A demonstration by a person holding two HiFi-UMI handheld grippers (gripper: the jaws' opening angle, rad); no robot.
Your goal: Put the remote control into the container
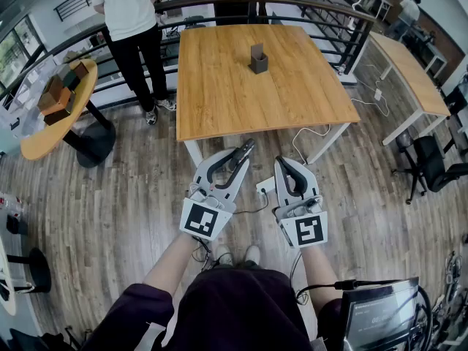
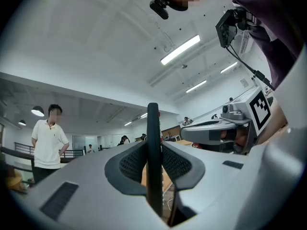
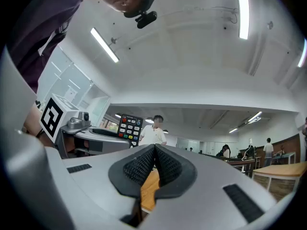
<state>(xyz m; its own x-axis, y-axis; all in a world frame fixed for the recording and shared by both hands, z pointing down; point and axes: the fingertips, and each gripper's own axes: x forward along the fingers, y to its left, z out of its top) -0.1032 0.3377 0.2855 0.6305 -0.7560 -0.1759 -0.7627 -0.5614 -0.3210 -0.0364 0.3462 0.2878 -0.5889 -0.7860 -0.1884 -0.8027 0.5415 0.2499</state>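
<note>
The remote control (image 2: 153,152) is not in the container yet. It is pinched on its thin sides between the jaws of the left gripper (image 1: 235,161), with its button end sticking out past the tips. The right gripper (image 1: 285,165) is just beside it, jaws pressed together with nothing between them. Both are held low over the wood floor, in front of the table (image 1: 219,101). The dark container (image 1: 257,58) stands alone on the far middle of that table, well away from every edge. To do this well, I think the left gripper should reach over the near edge, hold the remote straight over the opening, lower it in, and only then let go. The table top around the container is bare, so there is lots of room. A person in a white shirt (image 1: 130,6) stands by the far left corner, and a white cable (image 1: 311,133) lies on the floor by the table leg.
</note>
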